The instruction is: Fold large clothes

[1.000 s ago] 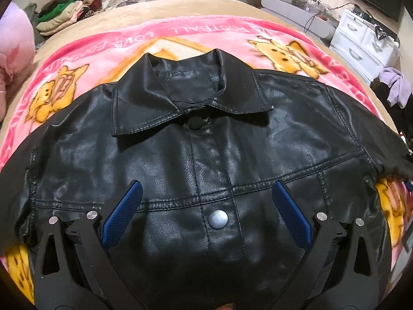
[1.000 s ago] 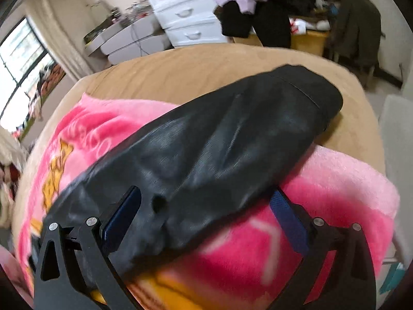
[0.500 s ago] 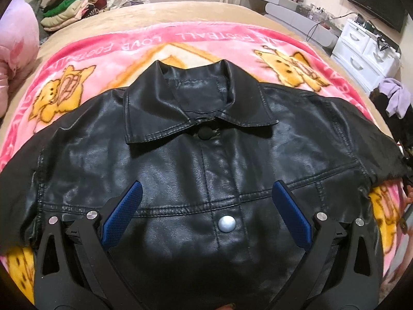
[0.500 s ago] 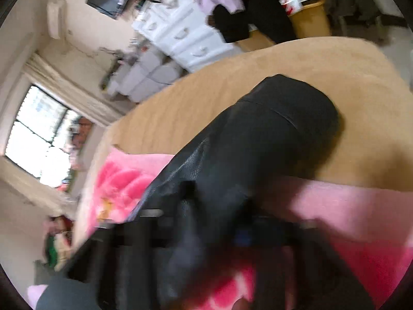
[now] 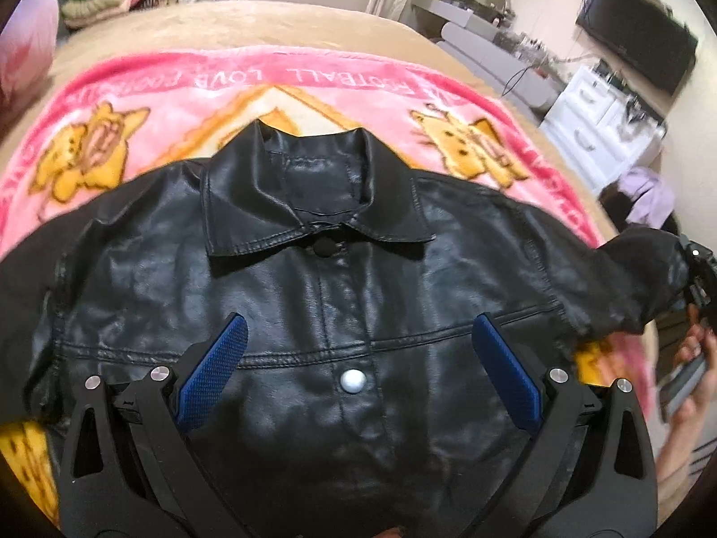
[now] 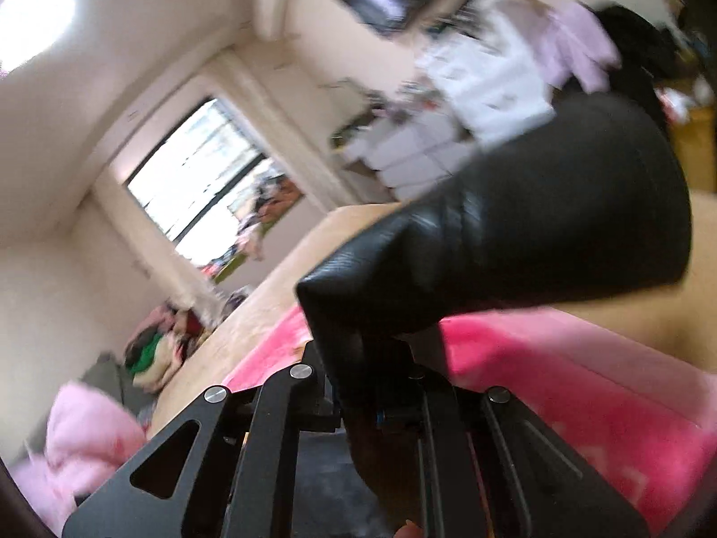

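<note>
A black leather jacket [image 5: 349,287] lies front-up on a pink cartoon blanket [image 5: 278,85], collar away from me. My left gripper [image 5: 356,349] hovers open over the jacket's chest, blue pads either side of a silver snap button [image 5: 352,380]. My right gripper [image 6: 365,385] is shut on the jacket's right sleeve [image 6: 515,233] and holds it lifted off the blanket; the sleeve hangs over the closed fingers. In the left wrist view the lifted sleeve [image 5: 636,287] and the right gripper [image 5: 699,278] show at the far right edge.
The blanket covers a tan bed [image 5: 251,22]. White drawers [image 5: 600,130] and a wall TV [image 5: 636,54] stand at the right. Piles of clothes [image 5: 94,0] lie beyond the bed's far left corner. A pink plush thing [image 6: 85,430] sits by the bed.
My right gripper has closed on the sleeve and lifted it, tilting upward so the room now fills its view. My left gripper has drawn back slightly and stays open.
</note>
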A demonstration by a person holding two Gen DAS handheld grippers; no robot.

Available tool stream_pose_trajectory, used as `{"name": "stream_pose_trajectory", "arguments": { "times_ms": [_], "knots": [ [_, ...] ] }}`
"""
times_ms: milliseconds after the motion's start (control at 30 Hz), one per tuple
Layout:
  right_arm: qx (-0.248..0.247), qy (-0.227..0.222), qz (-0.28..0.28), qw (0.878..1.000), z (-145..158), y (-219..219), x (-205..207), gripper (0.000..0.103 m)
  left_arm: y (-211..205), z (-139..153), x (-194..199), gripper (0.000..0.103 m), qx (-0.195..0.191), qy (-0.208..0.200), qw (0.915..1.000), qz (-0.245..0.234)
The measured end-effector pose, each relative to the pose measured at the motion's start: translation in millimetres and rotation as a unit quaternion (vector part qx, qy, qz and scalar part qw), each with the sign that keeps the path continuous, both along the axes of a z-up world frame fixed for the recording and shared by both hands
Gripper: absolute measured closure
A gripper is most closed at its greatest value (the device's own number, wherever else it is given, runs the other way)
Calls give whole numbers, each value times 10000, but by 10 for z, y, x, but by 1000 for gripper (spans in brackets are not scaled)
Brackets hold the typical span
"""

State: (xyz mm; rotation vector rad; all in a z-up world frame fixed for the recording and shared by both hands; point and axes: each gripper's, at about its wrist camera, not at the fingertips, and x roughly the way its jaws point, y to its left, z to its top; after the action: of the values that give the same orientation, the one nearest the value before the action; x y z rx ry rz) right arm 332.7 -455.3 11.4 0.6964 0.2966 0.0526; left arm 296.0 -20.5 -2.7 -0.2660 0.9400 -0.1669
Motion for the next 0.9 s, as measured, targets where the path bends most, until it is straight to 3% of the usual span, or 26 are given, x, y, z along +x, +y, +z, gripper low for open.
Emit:
{"name": "stream_pose_trajectory", "arguments": {
  "times_ms": [200,467,633,900],
  "knots": [
    [-765,-610,1033,9898,442,790,-12,95,150,159,-28,9,-412,-106,9991,63],
    [-1472,-1122,2456,9515,684,1884,-170,95,457,520,-195,9,-936,-482,9944,126],
    [-1825,-1090,3260,9211,604,2638,-297,95,727,691,-333,9,-1254,-697,9893,248],
    [-2504,-590,3854,8862,126,3415,-345,95,1260,600,-496,9,-2311,-651,9686,644]
  ]
}}
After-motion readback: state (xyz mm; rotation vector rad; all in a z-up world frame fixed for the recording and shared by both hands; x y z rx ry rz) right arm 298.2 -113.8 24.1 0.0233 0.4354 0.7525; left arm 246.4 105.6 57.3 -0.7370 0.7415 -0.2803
